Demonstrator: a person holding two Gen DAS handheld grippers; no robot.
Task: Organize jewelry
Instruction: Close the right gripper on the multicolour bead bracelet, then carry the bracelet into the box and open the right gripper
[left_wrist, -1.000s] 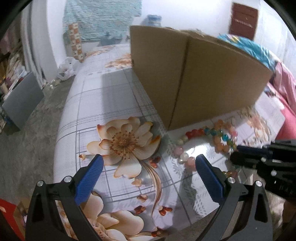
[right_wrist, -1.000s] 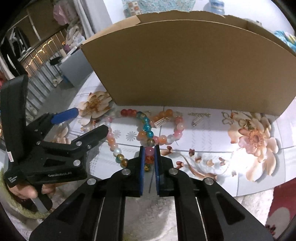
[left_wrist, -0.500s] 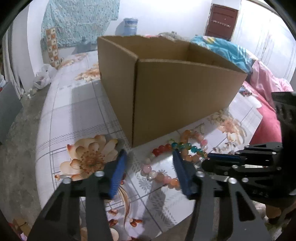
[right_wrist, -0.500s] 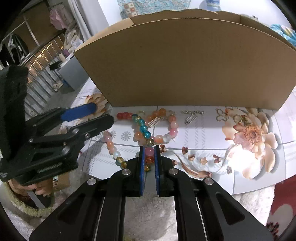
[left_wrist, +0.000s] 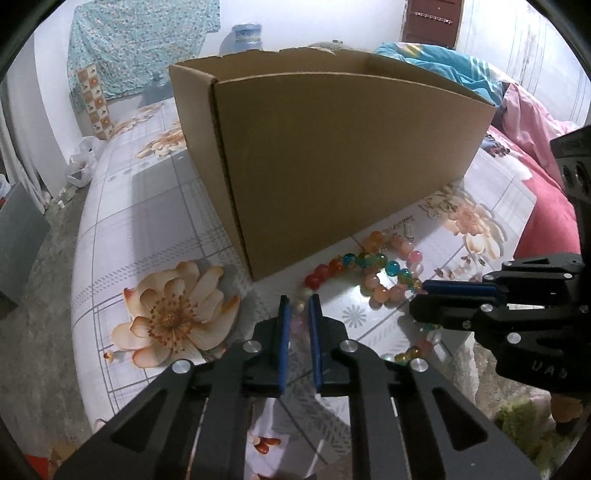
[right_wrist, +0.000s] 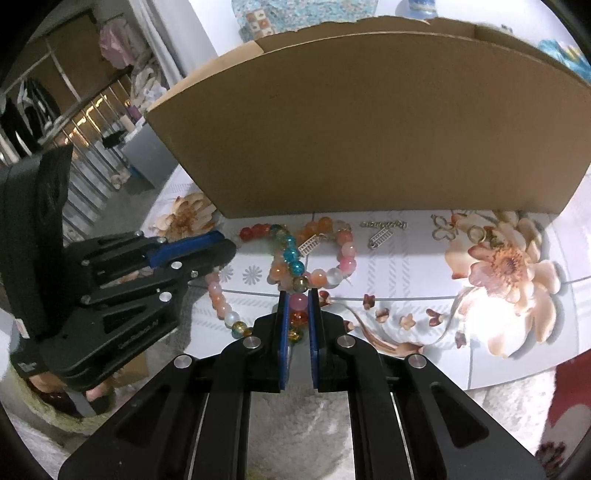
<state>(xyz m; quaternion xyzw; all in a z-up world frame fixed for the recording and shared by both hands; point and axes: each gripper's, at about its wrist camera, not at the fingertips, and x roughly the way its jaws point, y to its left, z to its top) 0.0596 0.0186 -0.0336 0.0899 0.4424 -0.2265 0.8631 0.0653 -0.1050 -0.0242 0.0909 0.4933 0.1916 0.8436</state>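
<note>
The step in hand is picking up the long bead necklace (right_wrist: 295, 258), which lies looped on the flowered bench (right_wrist: 406, 266) along the foot of the cardboard box (right_wrist: 362, 125), towards the bench's near edge. The right gripper (right_wrist: 296, 314) has its jaws clamped on a pink and an amber bead. The left gripper (left_wrist: 297, 314) is closing its jaws around pale beads at the strand's other end (the beads sit between the blue pads; contact looks likely but not certain). Next, I judge, both ends should rise together and go over the box wall, clear of the second bracelet (right_wrist: 332, 251) crossing it. Small metal charms (right_wrist: 380, 230) lie by the box. Behind: a water jug (left_wrist: 242, 35) and pink bedding (left_wrist: 532, 122)
</note>
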